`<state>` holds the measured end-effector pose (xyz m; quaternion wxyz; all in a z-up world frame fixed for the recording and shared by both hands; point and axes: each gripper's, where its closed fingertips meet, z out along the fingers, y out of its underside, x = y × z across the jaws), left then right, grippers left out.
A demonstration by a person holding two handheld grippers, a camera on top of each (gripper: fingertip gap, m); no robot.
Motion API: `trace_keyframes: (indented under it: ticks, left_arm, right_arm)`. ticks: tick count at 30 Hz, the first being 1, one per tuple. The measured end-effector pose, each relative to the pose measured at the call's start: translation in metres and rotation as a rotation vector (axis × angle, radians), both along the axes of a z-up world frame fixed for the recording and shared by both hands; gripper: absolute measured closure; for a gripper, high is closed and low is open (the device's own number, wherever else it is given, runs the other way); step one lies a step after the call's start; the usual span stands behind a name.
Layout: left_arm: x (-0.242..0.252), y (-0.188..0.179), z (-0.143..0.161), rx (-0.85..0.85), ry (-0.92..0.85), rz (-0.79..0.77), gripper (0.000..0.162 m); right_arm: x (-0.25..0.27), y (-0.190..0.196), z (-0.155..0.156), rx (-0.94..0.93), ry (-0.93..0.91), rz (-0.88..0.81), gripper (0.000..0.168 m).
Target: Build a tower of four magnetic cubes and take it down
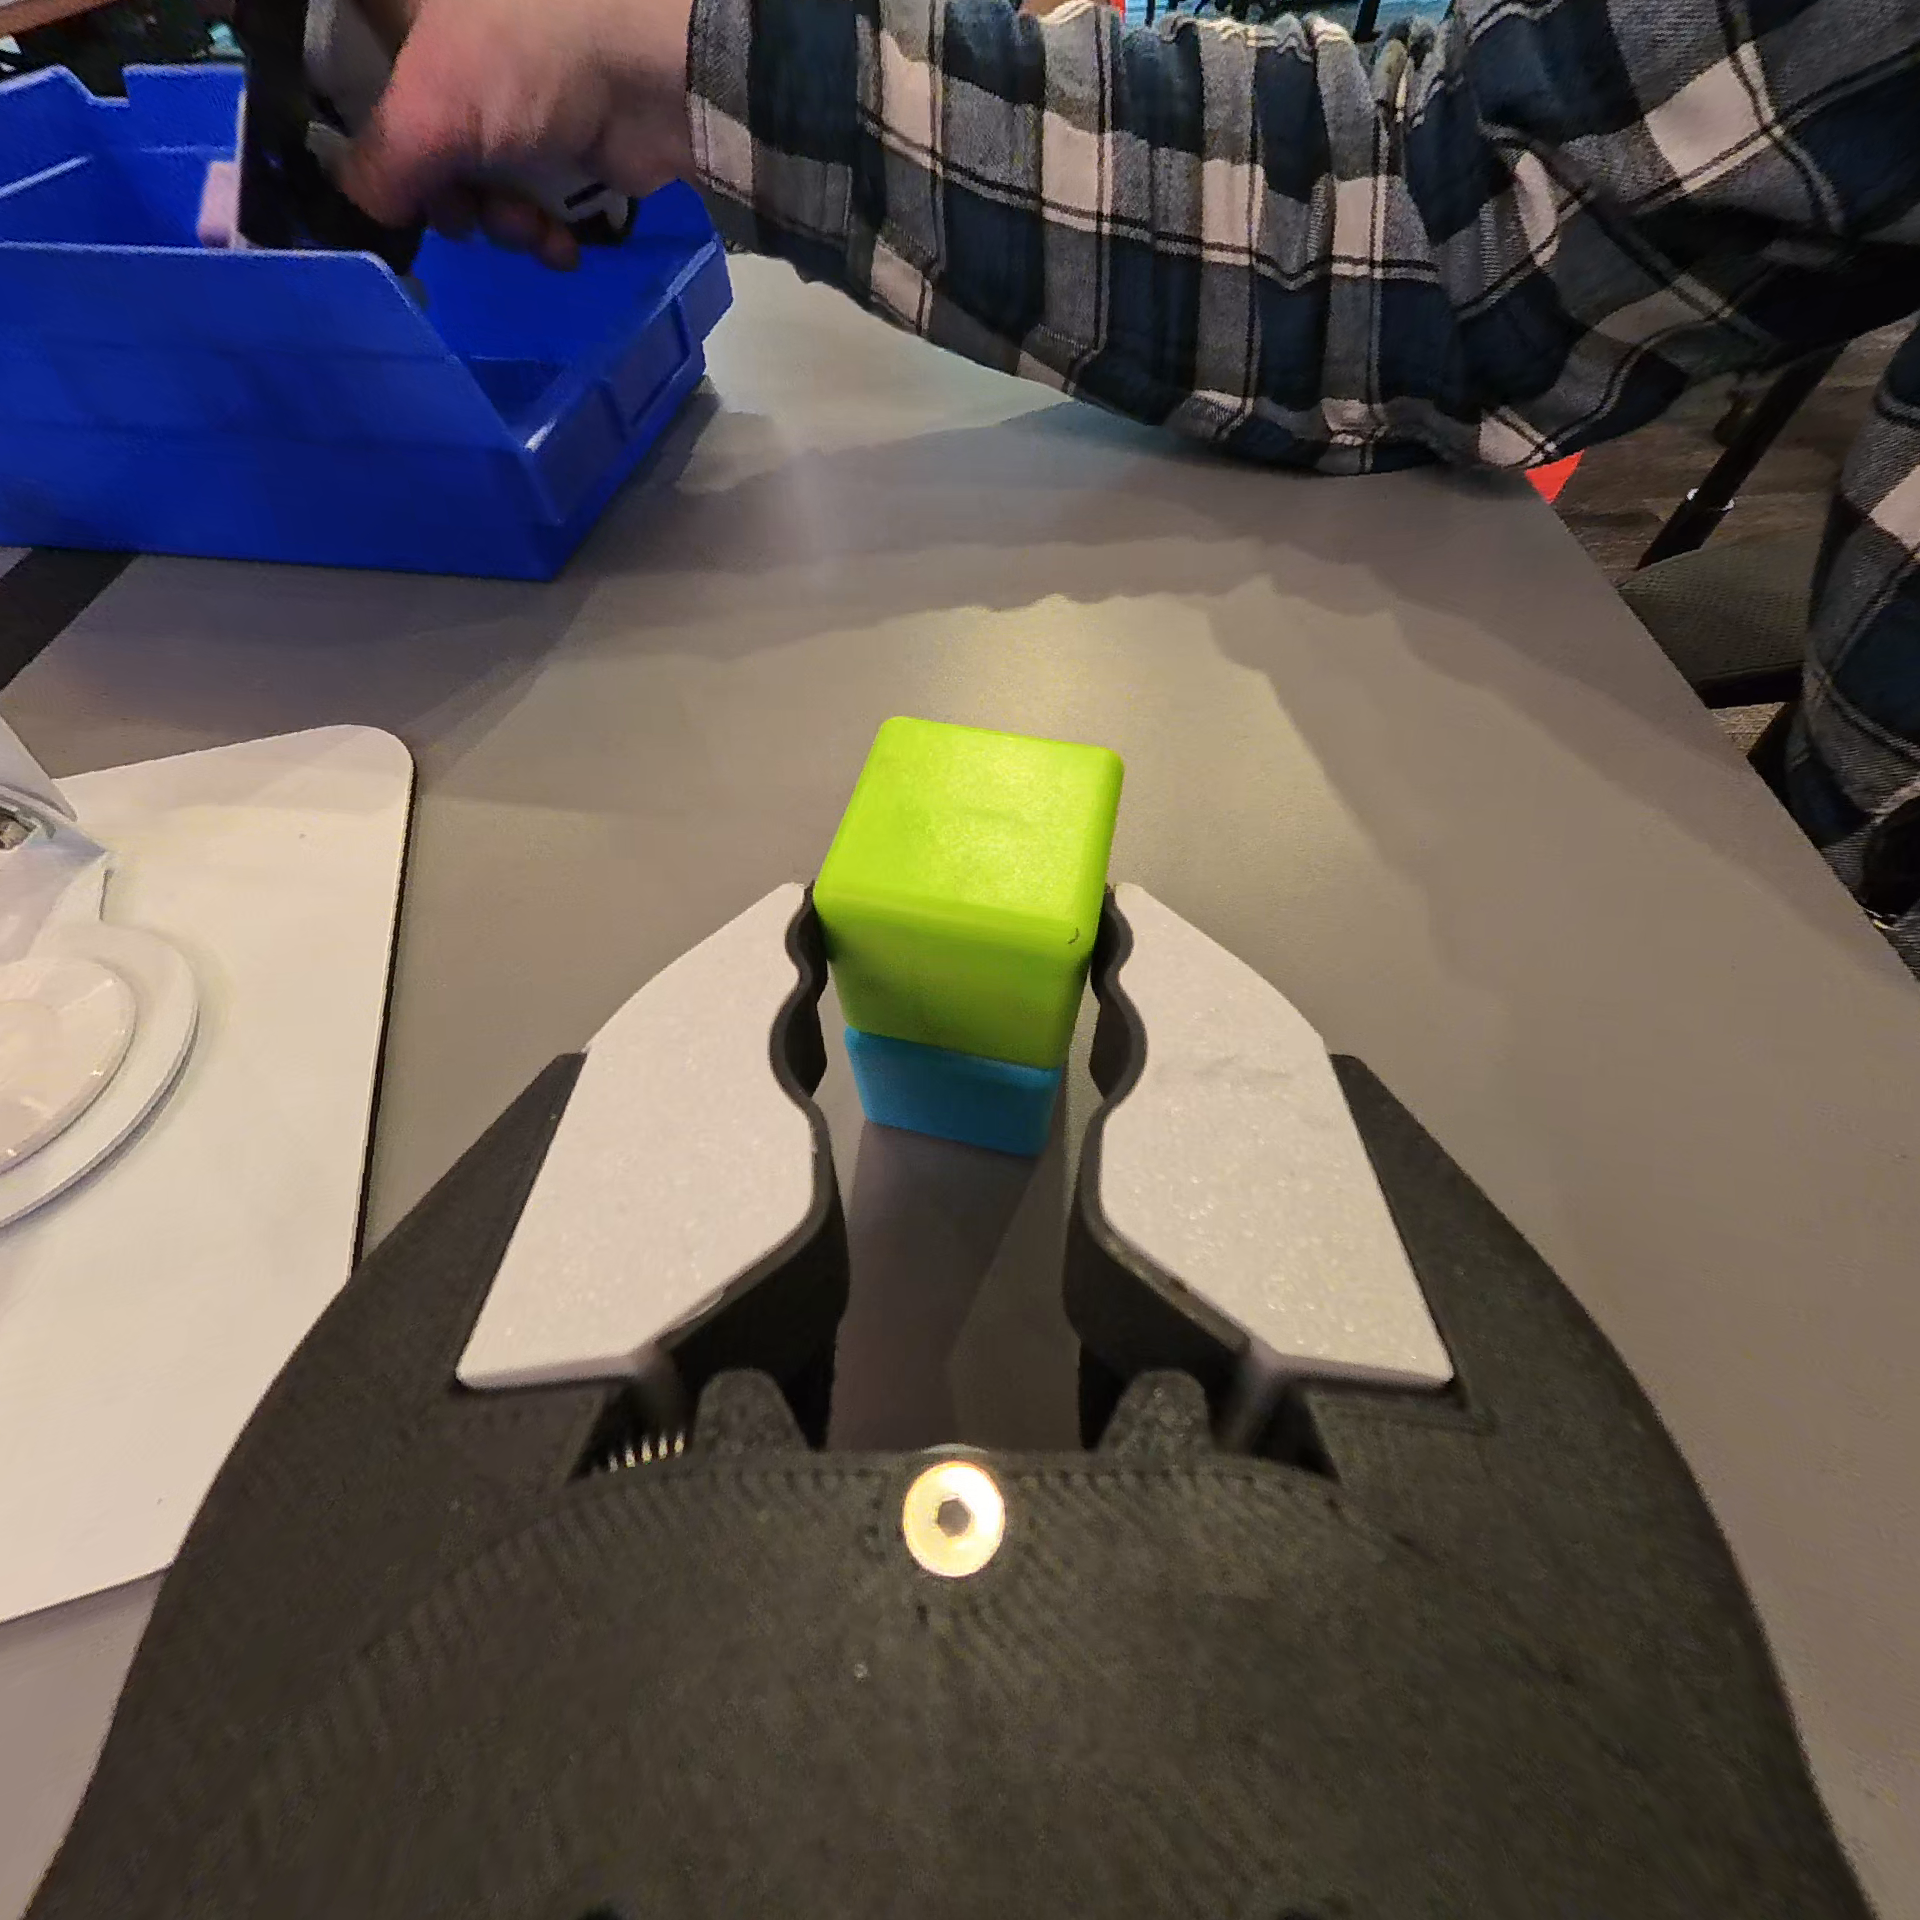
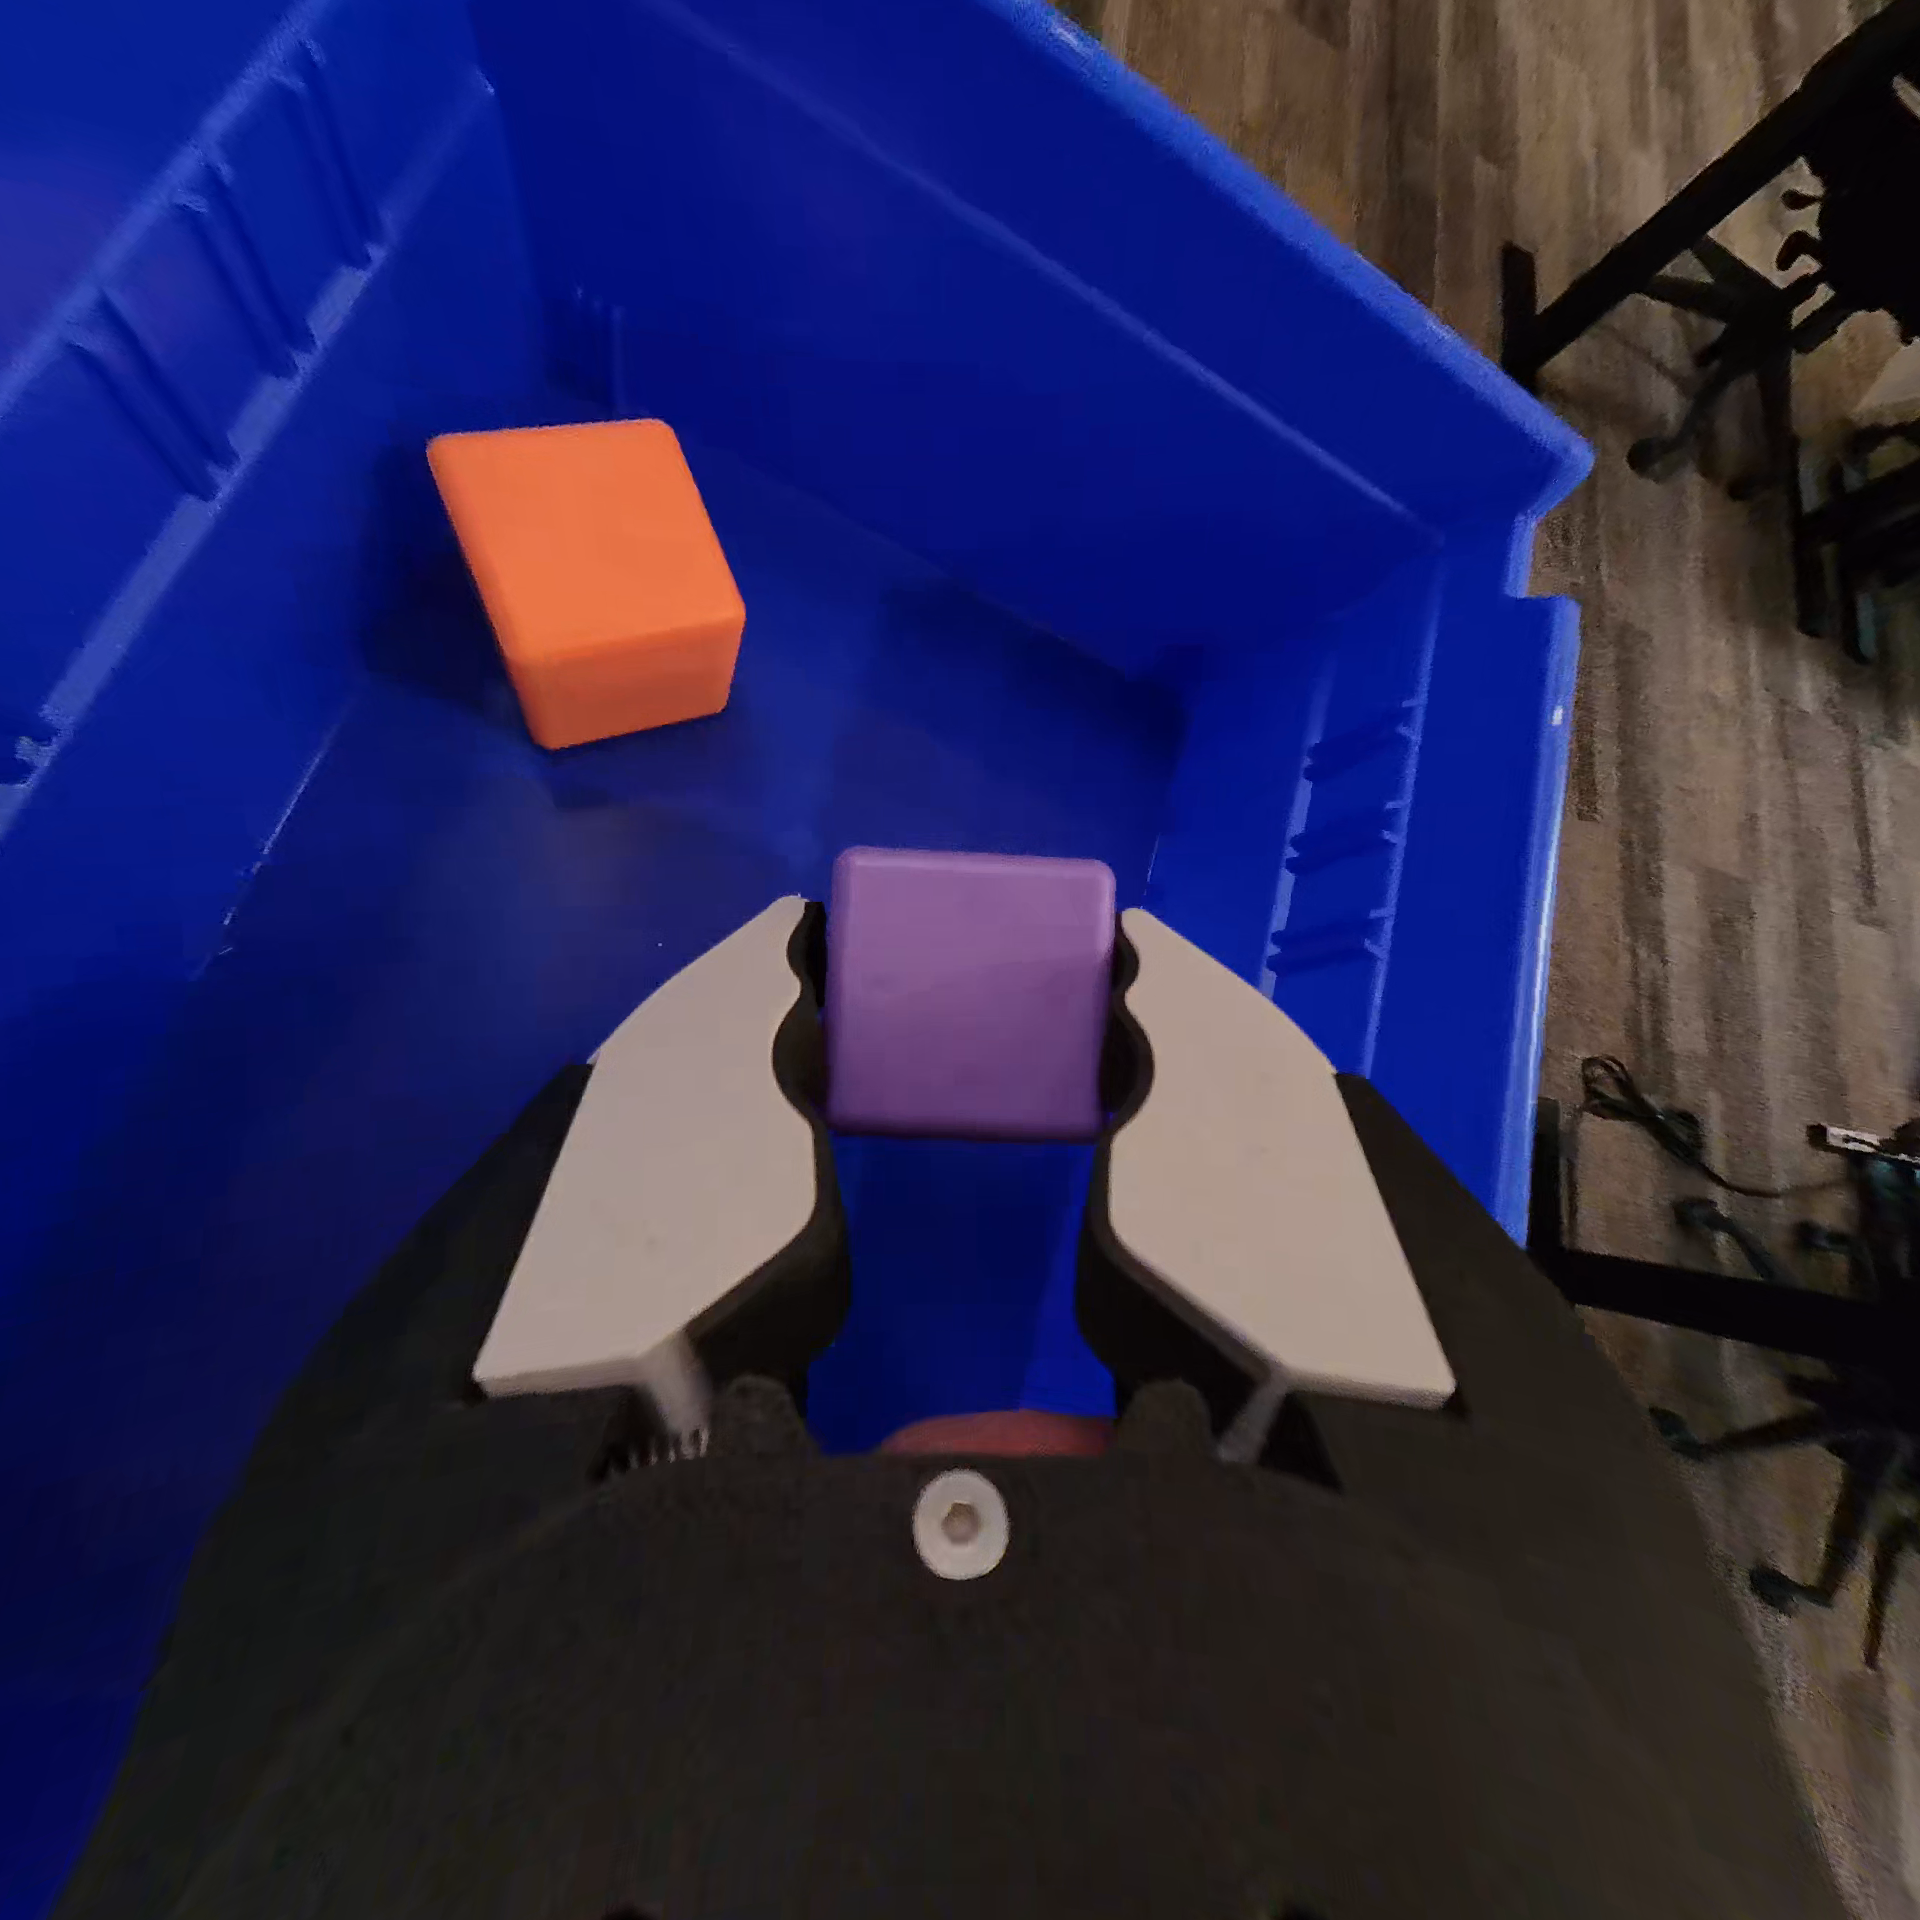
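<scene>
Lime green plastic fills the mouth of our left tongs (image 1: 961,935): the green cube (image 1: 966,883) sits on a blue cube (image 1: 951,1091), two high on the bench (image 1: 1351,831), and the tongs are clenched on the green one's sides. Our right tongs (image 2: 966,987) are clenched on a purple cube (image 2: 966,997) inside the blue bin (image 2: 1039,364); whether it rests on the bin floor or hangs just above it, we cannot tell.

We judge the tower half built, with the purple cube to go third. To do this well, we should lift the purple cube straight up past the bin wall, carry it level, and lower it square over the green top so the magnets pull it flush, not crooked. The left tongs can steady the stack while it lands. The grip looks centred, which should keep the cube from twisting.

Ahead and to the left of the right tongs, an orange cube (image 2: 587,582) lies on the bin floor, well apart from the purple one, likely the fourth.

From the left tongs, the bin stands far ahead to the left, with a hand (image 1: 520,114) and plaid sleeve (image 1: 1247,208) reaching into it. A white mat (image 1: 208,1039) lies just left. The bench is smooth matte grey; beyond it we see wood-look flooring (image 2: 1714,727) and dark chair bases (image 2: 1818,312).
</scene>
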<state>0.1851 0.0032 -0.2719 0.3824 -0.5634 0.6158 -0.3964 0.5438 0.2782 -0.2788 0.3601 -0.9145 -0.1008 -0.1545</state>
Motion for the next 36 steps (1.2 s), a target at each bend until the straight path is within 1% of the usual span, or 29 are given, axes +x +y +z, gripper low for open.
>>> trace_keyframes:
  ticks: [2,4,6,9,12,13,14,17,19,21,24,27,29,32,36]
  left_arm:
    - [0.0,0.0,0.0,0.0,0.0,0.0,0.113]
    - [0.0,0.0,0.0,0.002,0.0,-0.001,0.113]
    - [0.0,0.0,0.0,0.003,0.0,-0.001,0.113]
    - [0.0,-0.001,0.0,0.004,0.0,-0.002,0.113]
    - [0.0,-0.001,0.0,0.004,0.0,-0.003,0.113]
    - [0.0,-0.001,0.0,0.004,0.0,-0.004,0.113]
    - [0.0,-0.001,0.0,0.003,0.0,-0.004,0.113]
    - [0.0,-0.001,0.0,0.003,0.0,-0.004,0.113]
    - [0.0,-0.001,0.0,0.003,0.0,-0.004,0.113]
    - [0.0,-0.001,0.0,0.004,0.0,-0.004,0.113]
    - [0.0,-0.001,0.0,0.007,-0.001,-0.004,0.113]
    - [0.0,-0.001,0.0,0.008,-0.002,-0.006,0.113]
    - [0.0,0.0,0.0,0.008,-0.003,-0.003,0.113]
    - [0.0,0.001,0.002,0.024,-0.019,0.017,0.112]
    - [-0.005,-0.002,0.001,0.016,0.009,0.007,0.101]
  right_arm:
    - [-0.003,-0.002,-0.012,-0.049,0.024,-0.005,0.117]
    - [0.004,-0.004,-0.024,-0.095,-0.024,-0.025,0.117]
    - [0.007,-0.006,-0.033,-0.122,-0.012,-0.04,0.116]
    - [0.013,-0.007,-0.033,-0.115,-0.034,-0.07,0.117]
    - [0.017,-0.003,-0.033,-0.085,-0.018,-0.099,0.116]
    - [0.017,-0.003,-0.033,-0.081,-0.011,-0.101,0.114]
    - [0.017,-0.002,-0.033,-0.078,-0.002,-0.105,0.105]
    - [0.016,-0.003,-0.027,-0.069,0.005,-0.099,0.096]
    - [0.015,-0.004,-0.018,-0.052,-0.002,-0.092,0.097]
    - [0.012,-0.006,0.0,-0.018,-0.006,-0.08,0.097]
    - [0.003,-0.013,0.04,0.053,-0.026,-0.041,0.102]
    - [-0.021,-0.022,0.088,0.159,0.003,0.027,0.105]
    - [-0.04,-0.029,0.112,0.21,0.021,0.082,0.109]
    - [-0.068,-0.04,0.131,0.24,0.01,0.16,0.108]
    - [-0.095,-0.052,0.15,0.275,-0.002,0.229,0.108]
